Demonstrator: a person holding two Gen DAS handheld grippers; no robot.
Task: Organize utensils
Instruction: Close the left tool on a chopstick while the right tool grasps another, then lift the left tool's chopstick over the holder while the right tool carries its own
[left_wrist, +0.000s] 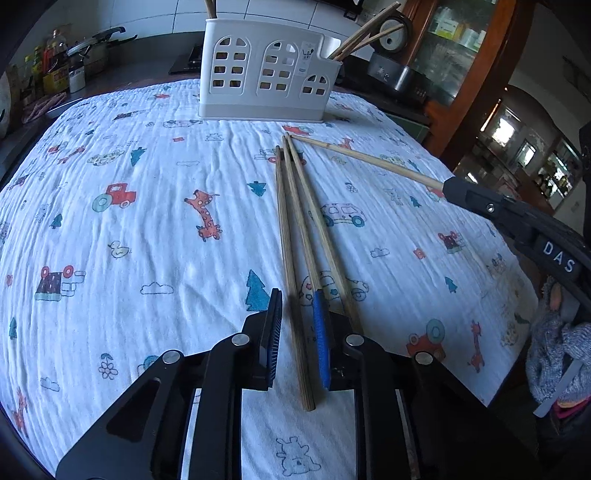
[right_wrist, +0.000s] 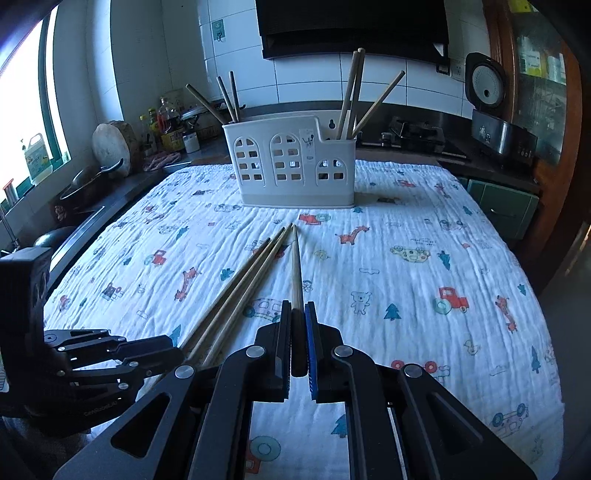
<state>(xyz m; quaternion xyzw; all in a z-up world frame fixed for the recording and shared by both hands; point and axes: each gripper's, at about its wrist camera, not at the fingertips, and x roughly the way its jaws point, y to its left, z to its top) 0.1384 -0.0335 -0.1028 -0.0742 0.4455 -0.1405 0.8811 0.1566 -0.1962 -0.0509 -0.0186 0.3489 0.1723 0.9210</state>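
Observation:
Three wooden chopsticks (left_wrist: 295, 221) lie side by side on the printed cloth (left_wrist: 147, 221), also visible as chopsticks (right_wrist: 236, 295) in the right wrist view. My left gripper (left_wrist: 297, 301) is low over their near ends, jaws narrow. The leftmost stick lies between the pads with a small gap either side, and the middle one runs behind the right pad (left_wrist: 320, 332). My right gripper (right_wrist: 297, 312) is shut on a fourth chopstick (right_wrist: 295, 258), whose far tip lies by the others' tips. The white holder (right_wrist: 291, 162) stands at the cloth's far edge with several chopsticks upright in its left and right compartments.
A rice cooker (right_wrist: 484, 85) and a stove (right_wrist: 417, 136) stand on the counter behind the holder. Bottles (right_wrist: 166, 122) and a pan (right_wrist: 92, 181) line the left counter. A wooden cabinet (left_wrist: 461, 74) stands at the right. A knitted sleeve (left_wrist: 554, 350) shows beside the right gripper (left_wrist: 448, 188).

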